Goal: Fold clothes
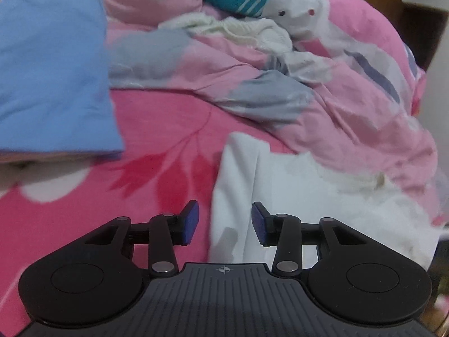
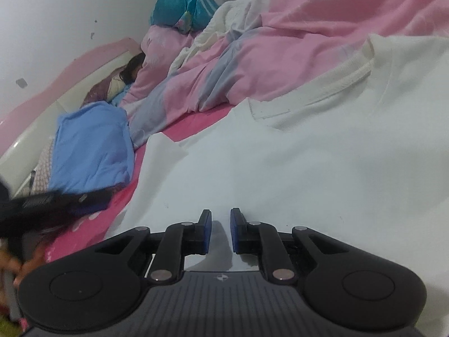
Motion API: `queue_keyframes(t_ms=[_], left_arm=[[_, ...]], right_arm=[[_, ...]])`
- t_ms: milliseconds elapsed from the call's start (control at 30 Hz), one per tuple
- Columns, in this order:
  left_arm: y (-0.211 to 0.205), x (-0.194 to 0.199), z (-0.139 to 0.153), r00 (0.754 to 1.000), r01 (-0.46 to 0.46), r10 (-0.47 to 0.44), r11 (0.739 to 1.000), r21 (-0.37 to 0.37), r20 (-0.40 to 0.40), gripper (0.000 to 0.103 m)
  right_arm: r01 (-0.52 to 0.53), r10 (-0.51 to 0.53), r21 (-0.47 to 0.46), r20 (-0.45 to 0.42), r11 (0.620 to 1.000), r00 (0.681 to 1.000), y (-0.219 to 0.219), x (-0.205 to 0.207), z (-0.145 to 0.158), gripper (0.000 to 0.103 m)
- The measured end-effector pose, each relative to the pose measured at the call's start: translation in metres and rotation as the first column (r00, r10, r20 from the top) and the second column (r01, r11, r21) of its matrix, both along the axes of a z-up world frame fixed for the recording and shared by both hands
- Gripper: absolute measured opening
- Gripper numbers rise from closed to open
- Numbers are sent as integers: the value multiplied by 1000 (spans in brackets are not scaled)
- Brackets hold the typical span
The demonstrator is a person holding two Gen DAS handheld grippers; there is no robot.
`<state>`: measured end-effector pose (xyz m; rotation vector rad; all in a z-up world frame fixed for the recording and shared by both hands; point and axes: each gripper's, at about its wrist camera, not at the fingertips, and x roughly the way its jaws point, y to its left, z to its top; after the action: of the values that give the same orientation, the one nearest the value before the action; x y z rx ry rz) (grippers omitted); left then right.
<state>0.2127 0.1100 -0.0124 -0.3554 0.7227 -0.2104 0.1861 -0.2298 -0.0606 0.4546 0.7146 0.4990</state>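
A white T-shirt point(image 2: 294, 168) lies spread on the pink floral bedsheet point(image 1: 157, 129), its ribbed collar point(image 2: 356, 68) at the upper right. My right gripper point(image 2: 220, 230) hovers low over the shirt's middle. Its blue pads point(image 2: 207, 234) stand close together with a narrow gap, and I see no cloth pinched between them. In the left wrist view my left gripper point(image 1: 226, 221) is open over the shirt's left edge point(image 1: 221, 196), with nothing held. A folded blue garment point(image 1: 50, 70) lies to the left on the bed, also seen as the blue garment point(image 2: 89, 146) in the right wrist view.
A crumpled pink and grey duvet point(image 1: 280, 84) fills the far side of the bed, with a white plush toy point(image 1: 297, 19) and a teal cushion point(image 2: 179, 2) on it. A person's dark hair point(image 2: 133, 66) shows at the headboard. A dark blurred gripper body point(image 2: 42, 205) crosses the left edge.
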Motion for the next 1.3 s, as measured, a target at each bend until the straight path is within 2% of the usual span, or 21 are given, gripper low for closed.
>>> queue_keyframes(t_ms=[100, 233, 367, 533, 600, 667, 767, 867, 900, 967, 1000, 1067, 1133, 1233, 1300], left_arm=[[0, 29, -10, 998, 32, -35, 997, -75, -44, 41], [3, 54, -29, 997, -6, -3, 994, -109, -82, 38], [20, 67, -41, 995, -71, 56, 978, -194, -83, 12], [34, 78, -46, 993, -102, 83, 965, -243, -86, 11], [34, 79, -43, 993, -99, 82, 967, -235, -82, 12], [36, 76, -38, 991, -128, 117, 973, -190, -69, 12], [39, 56, -19, 977, -213, 207, 962, -168, -54, 12], [31, 13, 8, 977, -204, 212, 959, -195, 21, 17], [26, -2, 11, 980, -182, 194, 965, -188, 50, 21], [15, -30, 15, 981, -144, 163, 975, -169, 104, 23], [13, -33, 9, 979, -152, 169, 977, -146, 111, 23], [8, -38, -5, 976, -170, 182, 980, -105, 119, 22], [12, -24, -23, 979, -189, 197, 974, -121, 51, 22], [15, -5, -35, 985, -170, 171, 978, -122, 3, 22], [16, -2, -38, 989, -147, 149, 981, -128, 5, 22]], right_arm=[[-2, 2, 18, -3, 1000, 1000, -1, 1, -2, 14], [-6, 6, 43, -10, 999, 1000, -5, 2, -4, 14], [-10, 11, 56, -13, 998, 1000, -6, 3, -5, 14], [-12, 13, 62, -14, 998, 1000, -7, 4, -5, 14], [-13, 14, 64, -13, 998, 1000, -7, 3, -6, 14], [-14, 15, 68, -13, 998, 1000, -8, 3, -6, 14], [-14, 16, 84, -17, 996, 1000, -10, 4, -8, 14], [-14, 15, 82, -17, 997, 1000, -9, 4, -8, 14], [-13, 15, 80, -17, 997, 1000, -9, 4, -7, 14], [-11, 13, 75, -21, 997, 1000, -8, 4, -6, 14], [-9, 10, 66, -24, 998, 1000, -7, 4, -5, 14], [-17, 17, -13, -12, 1000, 1000, 3, 2, 6, 16], [-53, 59, -141, 34, 989, 998, 22, -1, 24, 17], [-118, 164, -326, 120, 938, 979, 58, 4, 52, 20], [-139, 213, -402, 146, 905, 966, 79, 20, 61, 33]])
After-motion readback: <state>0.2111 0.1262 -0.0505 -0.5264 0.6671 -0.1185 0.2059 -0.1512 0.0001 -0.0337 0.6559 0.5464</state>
